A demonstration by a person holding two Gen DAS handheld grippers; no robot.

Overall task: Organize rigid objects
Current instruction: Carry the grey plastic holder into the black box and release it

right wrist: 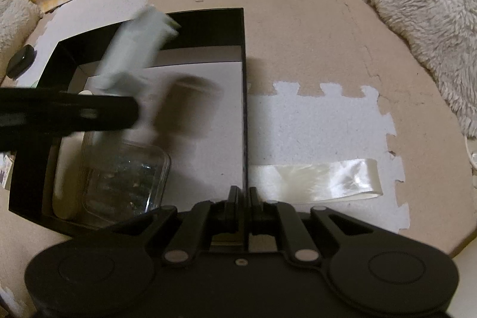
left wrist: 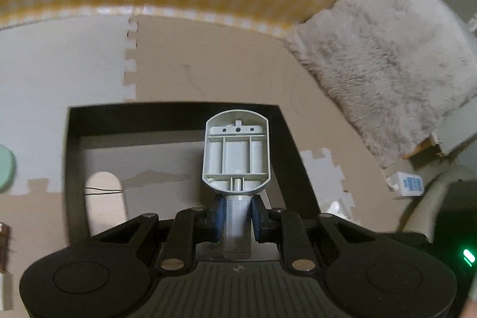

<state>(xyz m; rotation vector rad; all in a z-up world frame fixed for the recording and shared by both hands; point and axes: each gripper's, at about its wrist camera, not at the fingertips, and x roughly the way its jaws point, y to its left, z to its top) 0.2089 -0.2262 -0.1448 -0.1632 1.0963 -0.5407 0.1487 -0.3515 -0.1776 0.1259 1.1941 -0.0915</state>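
In the left wrist view, our left hand-held gripper (left wrist: 237,216) is clamped on the round stem of a grey plastic part (left wrist: 236,152), a light, stiff, ribbed shell best held by that stem, poised above the black box (left wrist: 74,139). In the right wrist view, our right hand-held gripper (right wrist: 245,200) pinches the box's thin right wall (right wrist: 245,97); the part (right wrist: 131,49) blurs over the box's far left, near a clear, likely slippery container (right wrist: 125,178) inside.
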